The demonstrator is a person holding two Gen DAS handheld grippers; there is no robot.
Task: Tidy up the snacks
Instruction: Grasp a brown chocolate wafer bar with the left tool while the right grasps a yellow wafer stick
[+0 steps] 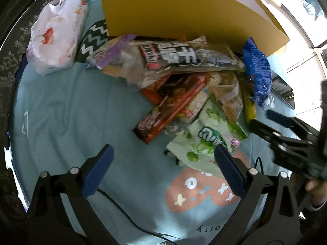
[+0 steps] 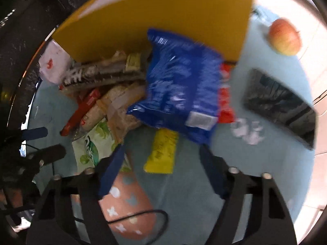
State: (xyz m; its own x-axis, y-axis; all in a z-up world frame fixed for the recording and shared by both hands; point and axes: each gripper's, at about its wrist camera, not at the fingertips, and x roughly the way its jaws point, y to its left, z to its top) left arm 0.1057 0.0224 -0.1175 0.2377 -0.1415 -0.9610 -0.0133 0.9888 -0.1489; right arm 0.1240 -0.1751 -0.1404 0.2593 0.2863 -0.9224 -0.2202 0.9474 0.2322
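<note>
Counter (image 1: 61, 106): round, draped in a pale blue cloth with soft creases and a pink printed patch; it fills the middle of both views and carries everything.
Yellow box (image 1: 184, 14): stiff matte card, flat-walled, at the top of the frame in both views; snacks are heaped against its near wall, so I take it for the bin they belong in.
Snack pile (image 1: 184, 85): crinkly foil and plastic packets, centre of the left wrist view, overlapping every which way, none sorted yet.
Blue bag (image 2: 179, 85): glossy, puffed, the biggest packet, leaning on the box wall at centre of the right wrist view.
Floral pack (image 1: 57, 34): soft white wrap with red flowers, upper left, apart from the heap.
Green packet (image 1: 206, 140): flat and pale, the nearest edge of the pile, just ahead of the left tongs.
Yellow packet (image 2: 161, 151): slim rectangle lying flat between the right fingertips' line of approach, likely the next pick.
Apple (image 2: 285, 37): smooth, red-yellow, upper right, well apart.
Left tongs (image 1: 163, 161): spread wide, holding nothing.
Right tongs (image 2: 163, 157): also apart, empty, hovering over the yellow packet.
</note>
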